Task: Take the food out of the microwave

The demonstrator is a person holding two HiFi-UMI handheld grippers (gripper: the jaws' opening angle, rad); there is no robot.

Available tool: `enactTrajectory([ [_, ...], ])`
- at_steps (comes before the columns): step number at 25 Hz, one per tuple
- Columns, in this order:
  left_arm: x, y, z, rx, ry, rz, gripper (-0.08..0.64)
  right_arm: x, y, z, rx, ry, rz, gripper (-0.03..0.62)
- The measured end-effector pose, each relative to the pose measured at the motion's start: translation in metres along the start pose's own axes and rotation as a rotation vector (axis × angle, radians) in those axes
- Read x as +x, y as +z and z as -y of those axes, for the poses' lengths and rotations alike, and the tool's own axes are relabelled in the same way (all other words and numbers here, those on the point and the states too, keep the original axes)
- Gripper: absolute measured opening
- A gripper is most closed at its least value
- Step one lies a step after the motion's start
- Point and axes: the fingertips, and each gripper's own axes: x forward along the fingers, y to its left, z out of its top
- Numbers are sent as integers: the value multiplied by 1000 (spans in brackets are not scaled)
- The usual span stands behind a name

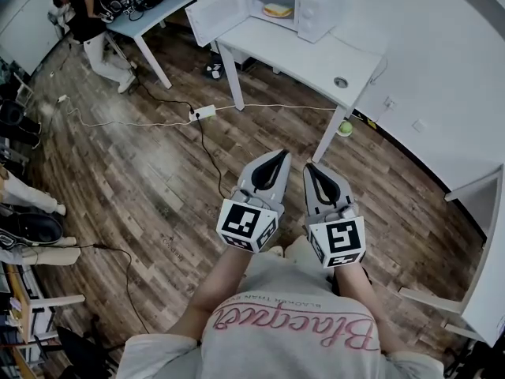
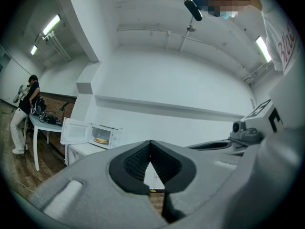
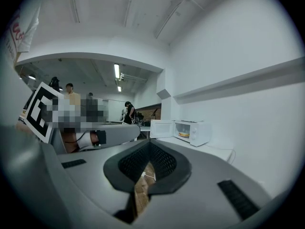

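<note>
Grippers closed, empty, well apart from the microwave (image 1: 304, 6).
Two in all: left gripper (image 1: 278, 155) and right gripper (image 1: 309, 166), jaws together on nothing; one microwave, door open, holds one flat yellowish food (image 1: 277, 10) inside, likely light, soft, crushable, best pinched gently at its near edge.

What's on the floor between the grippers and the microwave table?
Head view: wood floor, bare except a white power strip and its cables lying near the table legs, ahead of the left gripper and right gripper.
</note>
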Motion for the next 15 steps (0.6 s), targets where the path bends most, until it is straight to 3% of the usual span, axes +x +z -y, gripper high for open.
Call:
enactTrajectory([
  [15, 33, -6, -47, -1, 45, -9, 5, 57, -4, 12, 19, 43, -1, 11],
])
